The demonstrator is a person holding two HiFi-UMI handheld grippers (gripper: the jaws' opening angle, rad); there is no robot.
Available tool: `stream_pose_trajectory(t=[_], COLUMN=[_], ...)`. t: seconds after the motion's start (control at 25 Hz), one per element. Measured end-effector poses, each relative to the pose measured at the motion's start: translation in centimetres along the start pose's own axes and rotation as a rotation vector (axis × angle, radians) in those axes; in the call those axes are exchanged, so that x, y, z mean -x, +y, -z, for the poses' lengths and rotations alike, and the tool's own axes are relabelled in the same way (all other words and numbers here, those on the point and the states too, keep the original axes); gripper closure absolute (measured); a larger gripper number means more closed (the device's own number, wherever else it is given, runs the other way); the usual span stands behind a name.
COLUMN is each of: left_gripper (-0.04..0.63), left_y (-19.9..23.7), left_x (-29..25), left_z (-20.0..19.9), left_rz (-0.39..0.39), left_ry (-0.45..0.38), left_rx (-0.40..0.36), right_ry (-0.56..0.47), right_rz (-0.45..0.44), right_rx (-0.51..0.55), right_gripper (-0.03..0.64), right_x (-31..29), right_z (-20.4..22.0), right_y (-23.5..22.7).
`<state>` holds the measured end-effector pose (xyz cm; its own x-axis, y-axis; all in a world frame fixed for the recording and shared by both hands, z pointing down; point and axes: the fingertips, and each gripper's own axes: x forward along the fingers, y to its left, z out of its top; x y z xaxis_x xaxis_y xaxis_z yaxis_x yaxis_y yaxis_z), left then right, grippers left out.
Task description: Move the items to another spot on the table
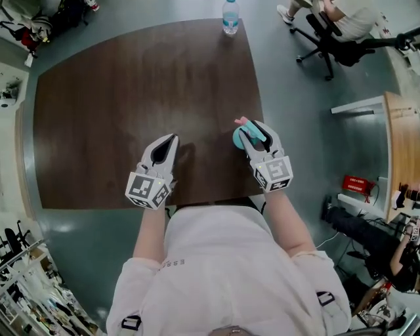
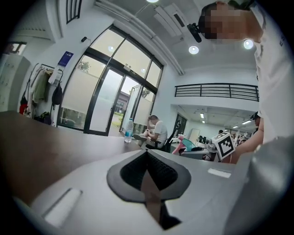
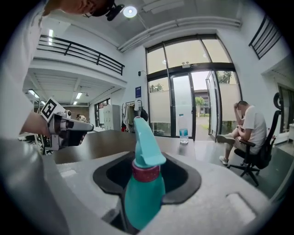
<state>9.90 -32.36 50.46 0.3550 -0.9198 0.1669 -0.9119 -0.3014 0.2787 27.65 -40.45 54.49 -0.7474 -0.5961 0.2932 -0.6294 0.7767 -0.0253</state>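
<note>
A large open office or lab hall, with tall glass doors (image 3: 188,110), railed mezzanine (image 2: 216,90), swivel chair (image 3: 248,169), cluttered desk (image 1: 398,125).

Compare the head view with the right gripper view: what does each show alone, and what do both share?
Head view only: the table's full outline, the person's shirt, a red box. Right gripper view only: glass doors, a railing, the red collar on the spray bottle. Both: that spray bottle clamped in the right tongs, the shut left tongs, the water bottle, a seated person.
</note>
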Motion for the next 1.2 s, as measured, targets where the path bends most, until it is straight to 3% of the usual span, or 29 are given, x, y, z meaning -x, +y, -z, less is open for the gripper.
stream_pose_trajectory(t=[0.28, 0.56, 0.76, 0.92, 1.12, 1.2], left_gripper=[0.580, 0.580, 0.580, 0.580, 0.580, 0.580], left_y=[0.8, 1.8, 1.9, 2.1, 2.2, 1.9], left_x=[0.3, 1.5, 2.5, 3.9, 5.4, 5.8], left_z=[1.3, 0.7, -0.9, -2.4, -4.0, -4.4], left_rz=[-0.057, -0.071, -0.028, 0.009, 0.059, 0.081], left_ry=[-0.017, -0.027, -0.027, -0.031, -0.038, -0.044], left_rx=[0.001, 0.006, -0.007, -0.020, -0.037, -0.043], right_ry=[-0.035, -0.017, 0.045, 0.058, 0.001, -0.021], right_rz=[-0.059, -0.013, 0.033, 0.129, 0.298, 0.348], right_rx=[0.018, -0.019, -0.078, -0.091, -0.116, -0.101], right_gripper=[0.451, 0.446, 0.370, 0.360, 0.361, 0.423], right_x=[-0.9, -1.2, -0.8, 0.7, 3.8, 5.1], right_z=[0.9, 1.2, 1.5, 0.6, -1.7, -2.5], right_y=[0.5, 0.6, 1.1, 1.6, 1.4, 1.6])
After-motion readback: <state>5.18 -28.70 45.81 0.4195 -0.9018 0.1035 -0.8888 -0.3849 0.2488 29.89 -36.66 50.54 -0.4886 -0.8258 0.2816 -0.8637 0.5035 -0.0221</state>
